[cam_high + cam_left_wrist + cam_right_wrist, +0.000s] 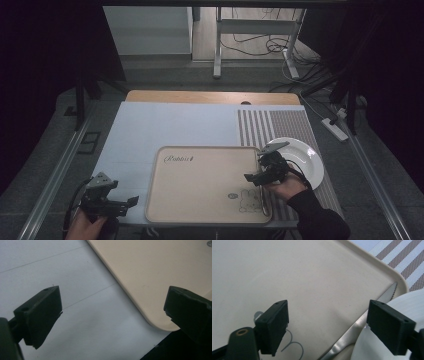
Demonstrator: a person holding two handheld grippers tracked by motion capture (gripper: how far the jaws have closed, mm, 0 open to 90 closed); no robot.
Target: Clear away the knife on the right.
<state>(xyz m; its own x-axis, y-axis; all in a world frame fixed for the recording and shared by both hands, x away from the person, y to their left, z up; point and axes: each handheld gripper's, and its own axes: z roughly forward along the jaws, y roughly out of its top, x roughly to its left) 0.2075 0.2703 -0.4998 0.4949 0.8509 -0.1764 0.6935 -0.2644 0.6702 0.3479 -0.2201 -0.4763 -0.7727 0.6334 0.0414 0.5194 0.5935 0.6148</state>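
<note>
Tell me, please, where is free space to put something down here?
The beige tray is bare between its script print and its rabbit drawing. The blue mat behind it is bare too. It is crowded at the tray's right rim: knife, white plate, right gripper.

Beige tray (200, 185) with grey rabbit print, white plate (305, 155), brown-and-white striped placemat (280, 127), black jaws

Beyond the claws, across the wooden table (210, 97), the room is dim. The grey floor (165, 75) runs back to a white cabinet (147, 30) and a white desk frame (260, 30), with black cables (272, 47) beneath it. A white power strip (335, 128) lies far right.
</note>
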